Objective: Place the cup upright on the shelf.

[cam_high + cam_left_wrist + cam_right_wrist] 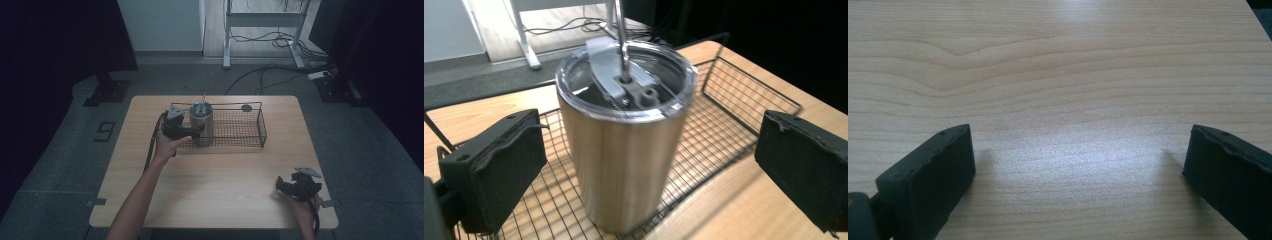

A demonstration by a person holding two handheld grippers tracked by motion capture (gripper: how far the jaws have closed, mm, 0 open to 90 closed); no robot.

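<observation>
Tumbler (624,150) upright in wire basket (250,131), left gripper (649,175) open around it, not touching.
Steel tumbler with clear lid (626,82) and a metal straw (621,35) stands at the basket's left end, on the table (215,185). Left gripper's jaws are spread wide on either side of the body with clear gaps, so no grip. Right gripper (1078,170) rests near the table's front right corner, jaws apart over bare wood, holding nothing. Judged: tumbler is rigid, smooth brushed metal, likely slippery, moderate weight; whether it holds liquid cannot be told. Best hold is mid-body, squeezing across the wall below the lid; lid and straw look loose-fitting, not for lifting. Tall shape on wire mesh could tip if nudged. Basket otherwise holds nothing; a small dark disc (246,108) lies at its back rim, inside or outside unclear.
</observation>
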